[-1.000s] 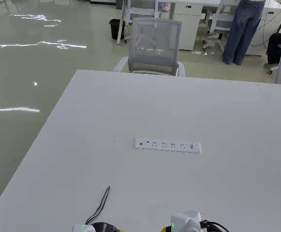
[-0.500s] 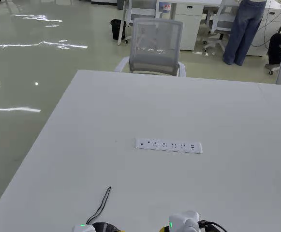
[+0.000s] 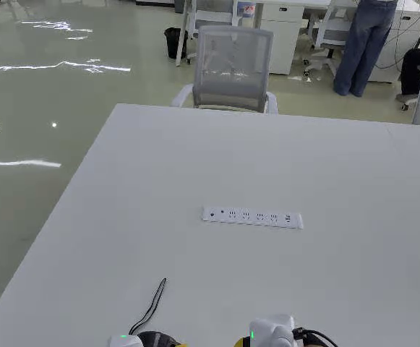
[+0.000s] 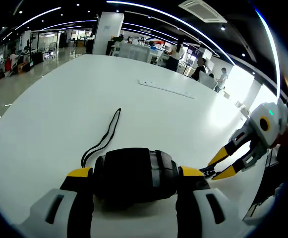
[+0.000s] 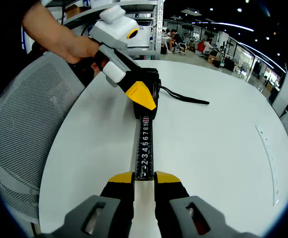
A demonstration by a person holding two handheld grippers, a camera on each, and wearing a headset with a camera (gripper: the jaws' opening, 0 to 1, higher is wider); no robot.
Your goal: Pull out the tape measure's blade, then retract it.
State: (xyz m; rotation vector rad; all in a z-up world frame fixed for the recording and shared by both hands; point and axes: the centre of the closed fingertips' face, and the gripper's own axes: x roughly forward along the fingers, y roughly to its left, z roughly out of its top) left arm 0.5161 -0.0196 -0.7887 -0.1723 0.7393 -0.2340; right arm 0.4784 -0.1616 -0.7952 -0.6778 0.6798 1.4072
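Left gripper [image 4: 136,173] clamps the black tape measure case [image 4: 134,166] between its yellow jaws near the edge of the white table [image 4: 74,94], while the right gripper [image 5: 144,177] is closed on the tip of the blade [image 5: 144,144], which runs drawn out, numbers up, straight between the two grippers

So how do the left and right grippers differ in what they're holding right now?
The left gripper has jaws spread wide around the black tape measure case; the right gripper has jaws almost together, pinching the tip of the thin blade. The left holds the case end of the drawn-out blade, the right its free end. Both have yellow-tipped jaws, each shut on part of the same tape measure.
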